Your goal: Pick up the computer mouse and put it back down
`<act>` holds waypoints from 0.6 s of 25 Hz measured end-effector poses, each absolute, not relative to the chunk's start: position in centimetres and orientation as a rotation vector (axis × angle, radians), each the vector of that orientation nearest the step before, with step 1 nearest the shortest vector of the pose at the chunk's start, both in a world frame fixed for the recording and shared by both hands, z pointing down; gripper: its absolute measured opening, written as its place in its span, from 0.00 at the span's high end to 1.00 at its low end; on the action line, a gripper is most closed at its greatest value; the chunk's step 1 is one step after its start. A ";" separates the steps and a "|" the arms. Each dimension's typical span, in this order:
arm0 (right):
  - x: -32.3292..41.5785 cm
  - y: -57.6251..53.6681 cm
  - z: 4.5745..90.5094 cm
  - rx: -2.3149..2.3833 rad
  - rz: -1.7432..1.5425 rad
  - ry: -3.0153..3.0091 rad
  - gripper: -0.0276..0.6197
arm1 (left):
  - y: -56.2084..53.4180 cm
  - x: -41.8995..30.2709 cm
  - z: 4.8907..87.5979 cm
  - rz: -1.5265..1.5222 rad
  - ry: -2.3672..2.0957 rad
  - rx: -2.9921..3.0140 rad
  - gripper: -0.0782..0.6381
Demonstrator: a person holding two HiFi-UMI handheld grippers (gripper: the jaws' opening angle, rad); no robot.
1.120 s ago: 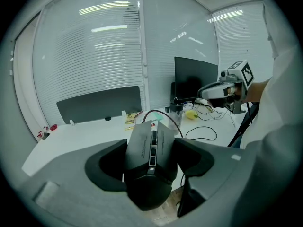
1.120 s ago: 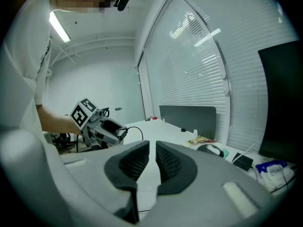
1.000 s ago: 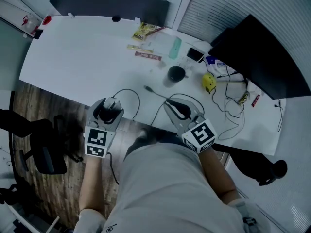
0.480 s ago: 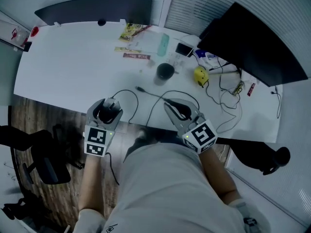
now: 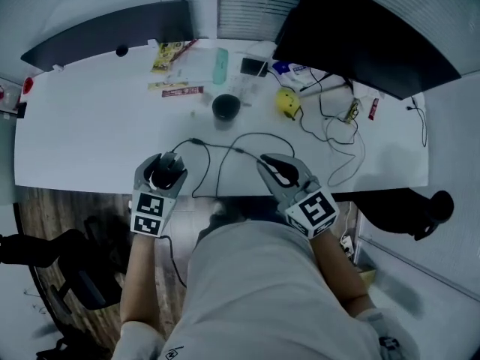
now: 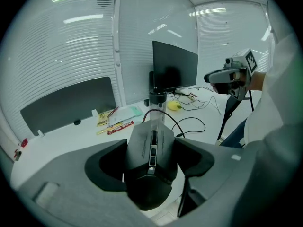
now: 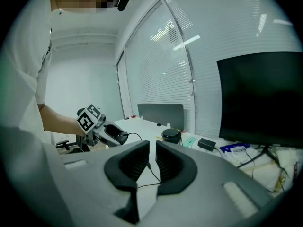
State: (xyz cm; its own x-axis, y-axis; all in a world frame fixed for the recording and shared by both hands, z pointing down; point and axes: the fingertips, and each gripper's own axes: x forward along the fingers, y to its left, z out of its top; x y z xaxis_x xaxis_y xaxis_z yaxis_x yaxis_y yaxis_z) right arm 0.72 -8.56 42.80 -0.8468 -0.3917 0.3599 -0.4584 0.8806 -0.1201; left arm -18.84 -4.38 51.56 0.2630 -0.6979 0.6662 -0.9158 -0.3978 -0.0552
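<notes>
Left gripper (image 5: 166,171) clamps the computer mouse (image 6: 151,148) over the desk's (image 5: 90,126) near edge, lower left of head view, its underside hidden. Right gripper's (image 7: 151,162) jaws nearly meet, empty. Packet (image 5: 175,91) print is unreadable.

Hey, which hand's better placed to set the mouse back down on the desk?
Left. The left tongs grip the mouse, held at the desk's front edge. The right tongs are shut on nothing, off to the side.

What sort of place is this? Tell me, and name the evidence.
Most likely an office: a long white desk, a large dark monitor, slatted window blinds, and a wired computer mouse.
</notes>
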 end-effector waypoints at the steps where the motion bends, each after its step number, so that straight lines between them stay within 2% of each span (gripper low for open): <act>1: 1.3 -8.6 42.9 0.656 0.293 -2.716 0.91 | -4.6 -18.6 52.0 0.899 -1.455 2.206 0.44; 15: 7.8 -7.3 43.9 0.897 0.342 -2.606 0.91 | -6.3 -15.4 59.2 1.033 -1.187 2.248 0.44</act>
State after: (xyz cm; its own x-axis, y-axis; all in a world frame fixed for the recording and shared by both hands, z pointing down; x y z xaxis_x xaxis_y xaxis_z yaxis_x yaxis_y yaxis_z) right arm 7.76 -7.29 43.89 -0.7325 -0.5426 0.4112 -0.6303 0.7688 -0.1082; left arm -15.41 -6.35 59.15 0.3677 -0.5354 0.7604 -0.8269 -0.5623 0.0040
